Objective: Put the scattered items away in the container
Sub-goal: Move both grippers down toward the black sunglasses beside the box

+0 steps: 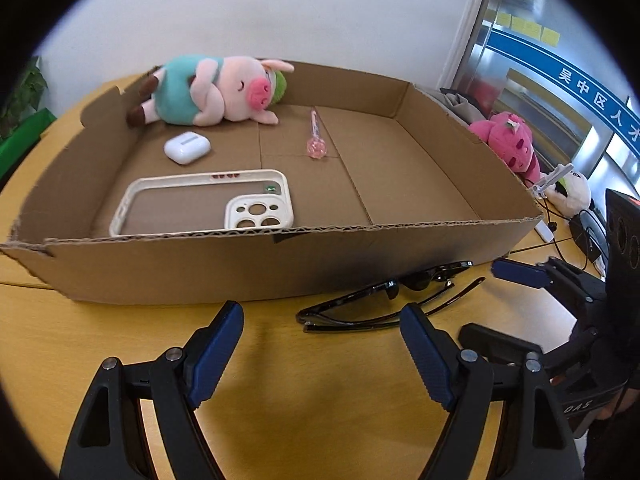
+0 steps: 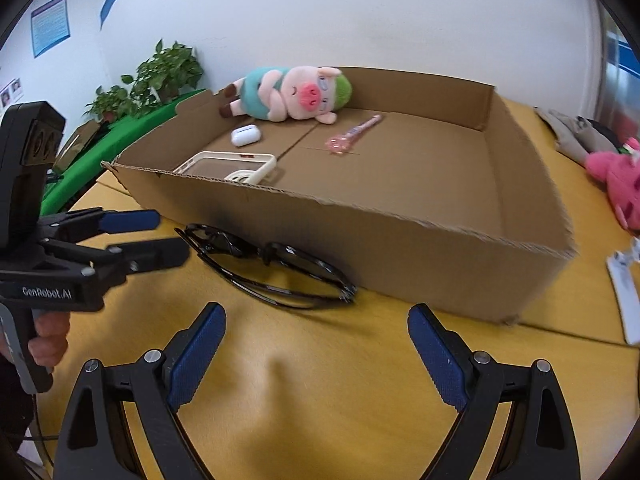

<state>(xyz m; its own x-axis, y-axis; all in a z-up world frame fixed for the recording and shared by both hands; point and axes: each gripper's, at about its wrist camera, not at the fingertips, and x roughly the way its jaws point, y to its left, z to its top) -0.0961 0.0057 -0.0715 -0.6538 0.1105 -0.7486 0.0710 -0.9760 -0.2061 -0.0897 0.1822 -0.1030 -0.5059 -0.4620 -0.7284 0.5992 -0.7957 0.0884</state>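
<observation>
An open cardboard box (image 1: pixel 200 268) (image 2: pixel 400 248) stands on the yellow table. Inside lie a plush pig (image 1: pixel 216 92) (image 2: pixel 296 94), a white earbud case (image 1: pixel 187 147) (image 2: pixel 245 135), a cream phone case (image 1: pixel 200 204) (image 2: pixel 240 166) and a pink wand (image 1: pixel 316 140) (image 2: pixel 352 136). Black sunglasses (image 1: pixel 380 300) (image 2: pixel 272 268) lie folded on the table against the box's front wall. My left gripper (image 1: pixel 322 314) (image 2: pixel 172 236) is open at their left end. My right gripper (image 2: pixel 316 314) (image 1: pixel 478 300) is open, just short of them. Neither holds anything.
A pink plush toy (image 1: pixel 508 140) (image 2: pixel 616 184) lies outside the box on the right, with a white plush (image 1: pixel 572 196) and cables behind it. Potted plants (image 2: pixel 160 76) and green cloth sit at the far left. A hand (image 2: pixel 48 340) grips the left gripper's handle.
</observation>
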